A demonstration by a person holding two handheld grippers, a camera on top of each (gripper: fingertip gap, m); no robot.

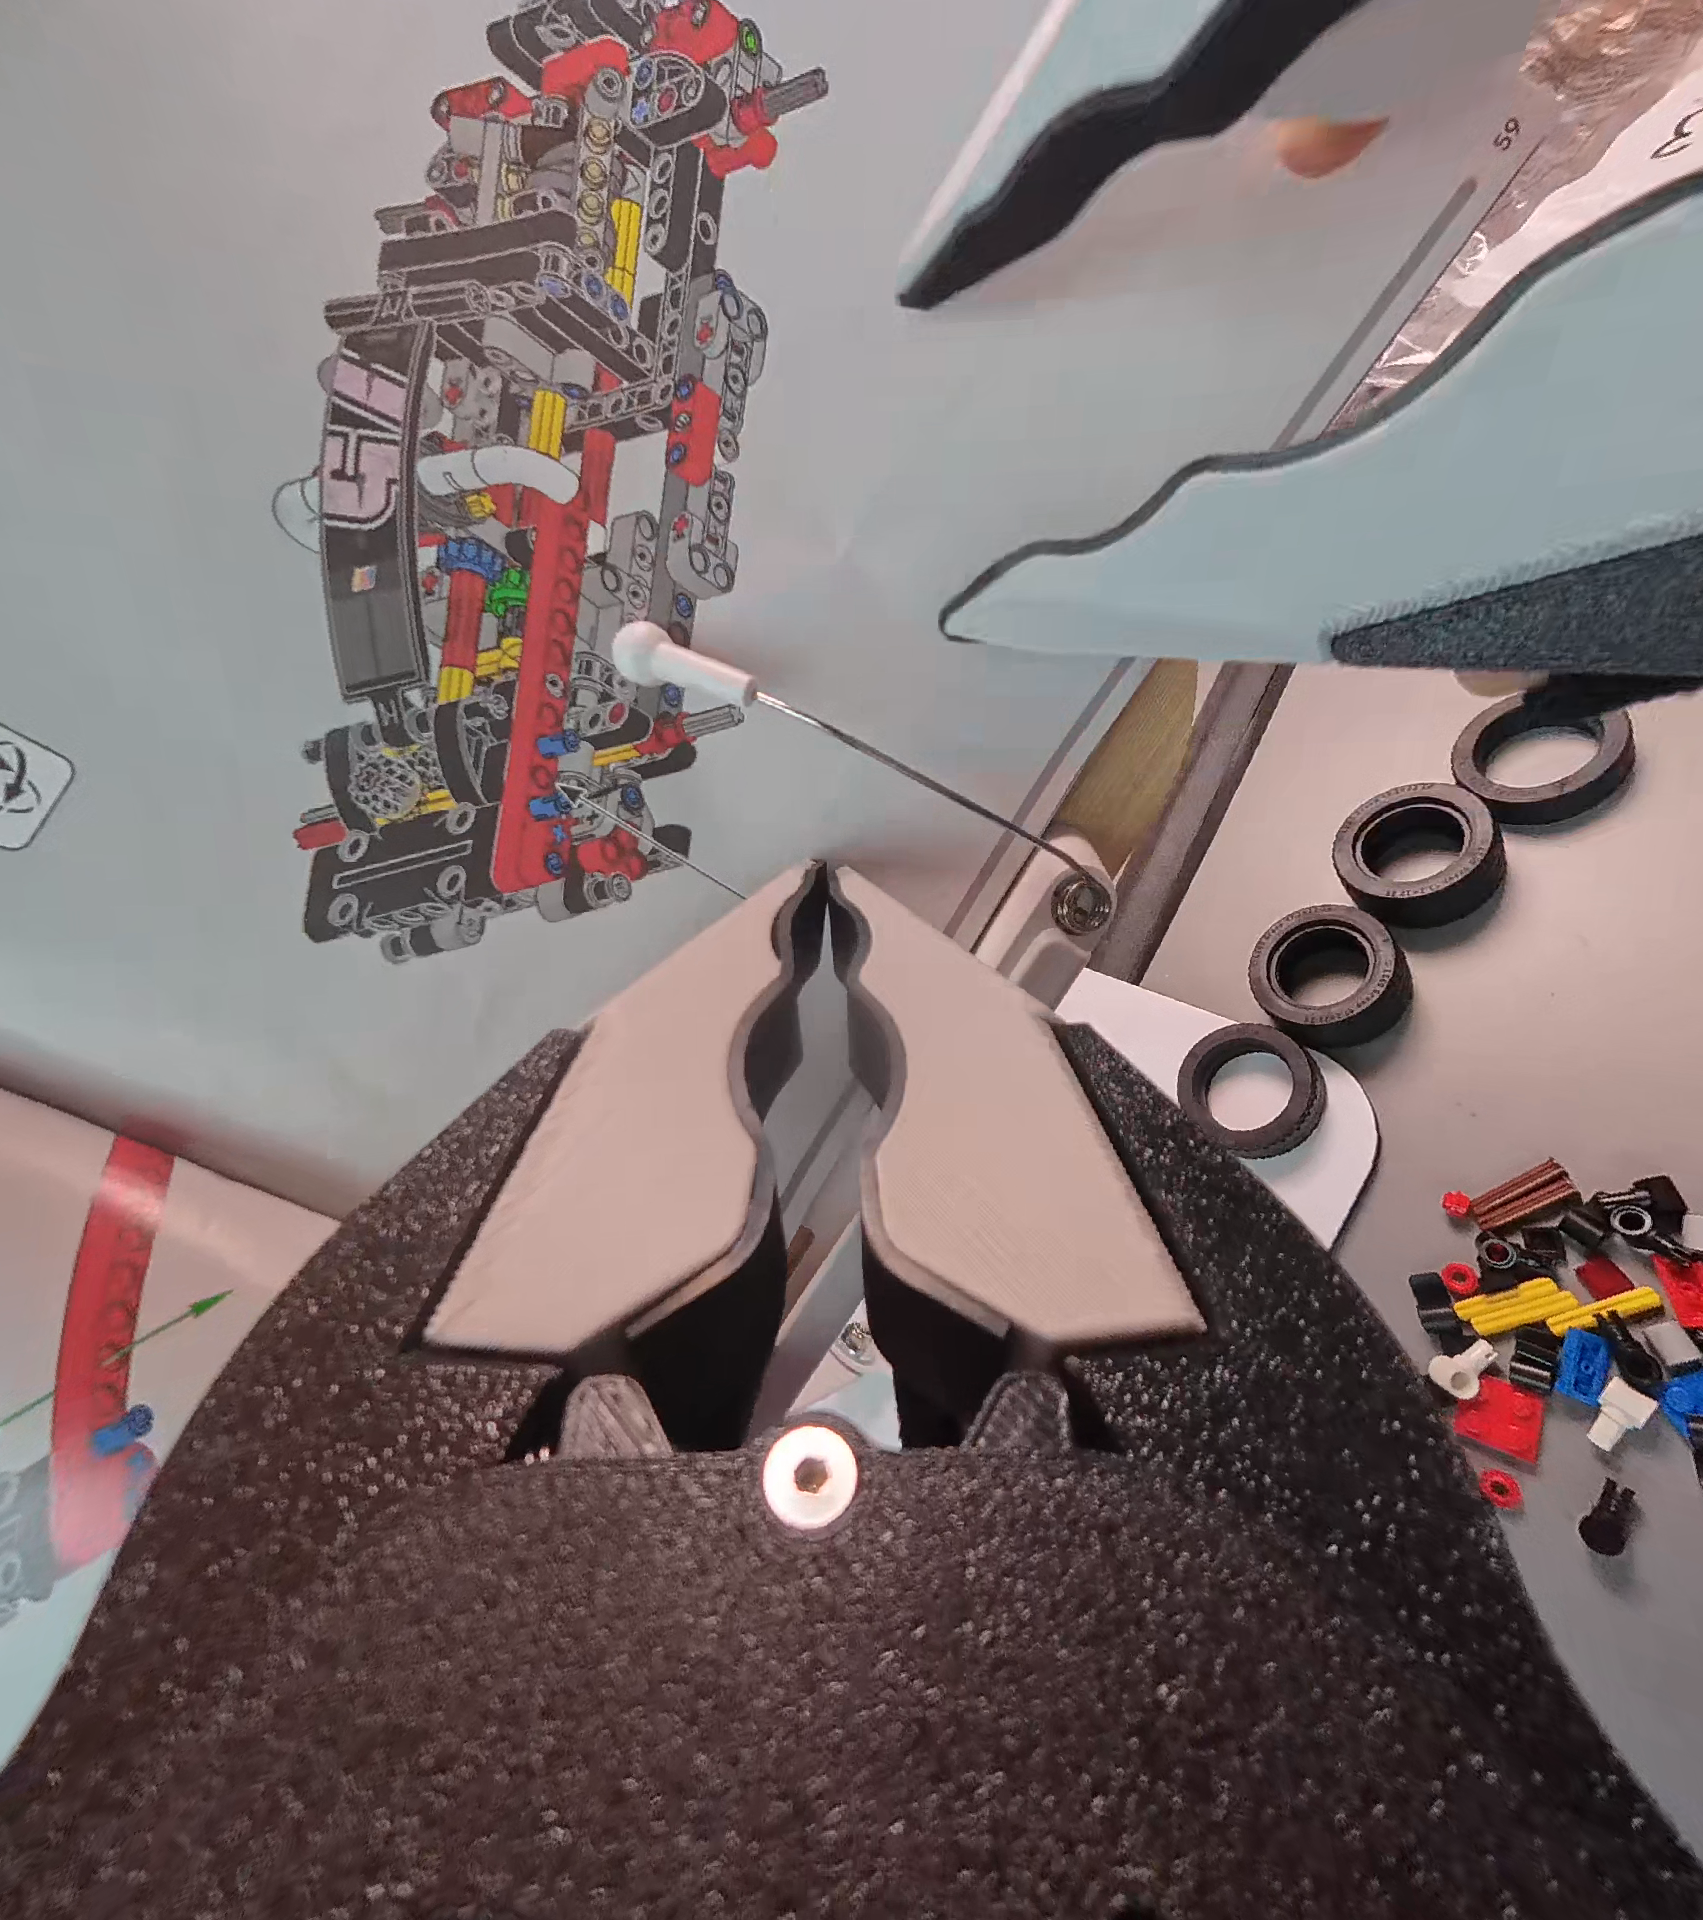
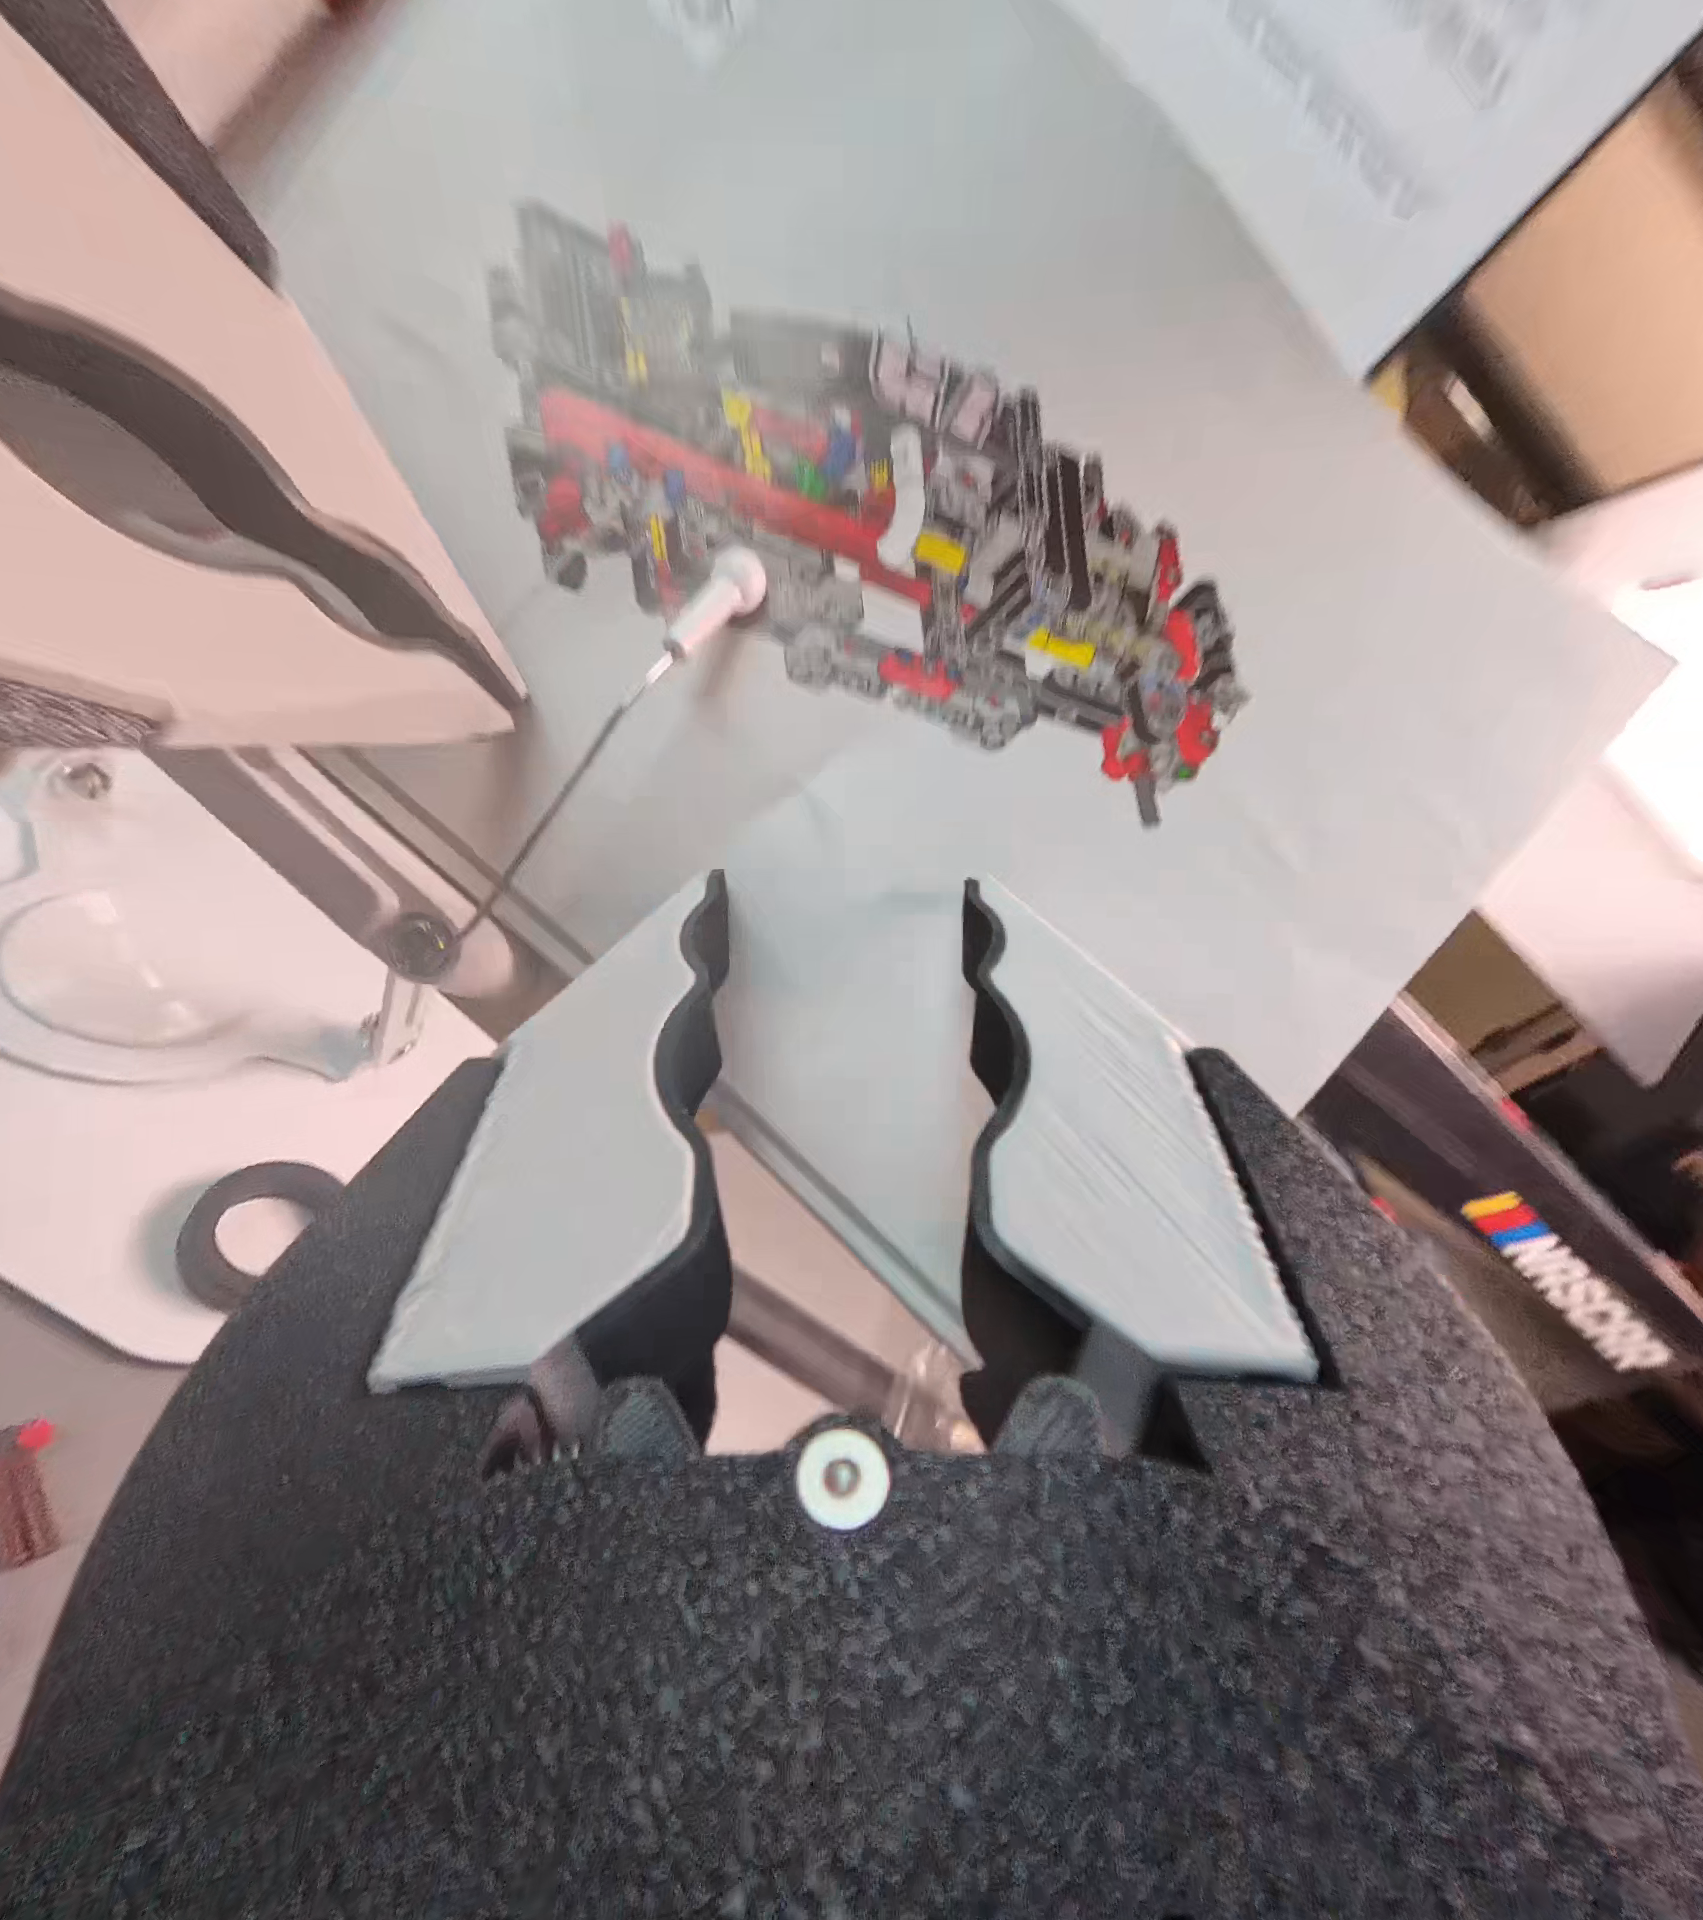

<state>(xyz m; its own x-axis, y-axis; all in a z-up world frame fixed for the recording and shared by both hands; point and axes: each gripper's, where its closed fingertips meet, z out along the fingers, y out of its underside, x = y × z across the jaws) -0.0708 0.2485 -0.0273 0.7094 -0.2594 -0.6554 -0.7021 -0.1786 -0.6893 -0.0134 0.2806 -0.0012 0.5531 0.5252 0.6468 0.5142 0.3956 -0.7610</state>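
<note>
Left claw (image 1: 826,883): clenched, empty, at pale-blue printed instruction page (image 1: 151,364).
Right claw (image 2: 842,894): released, over same page (image 2: 930,156).
Bench (image 1: 1605,1039): four black rubber tyres (image 1: 1418,844).

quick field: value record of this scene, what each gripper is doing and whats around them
left gripper: shut, empty, tips at the lower edge of the instruction page
right gripper: open, empty, in front of the same page
page holder: wire arm with a white tip pressing on the page
tires: four black tires in a row on the grey table
loose parts: pile of small coloured bricks to the right of the left gripper
</note>
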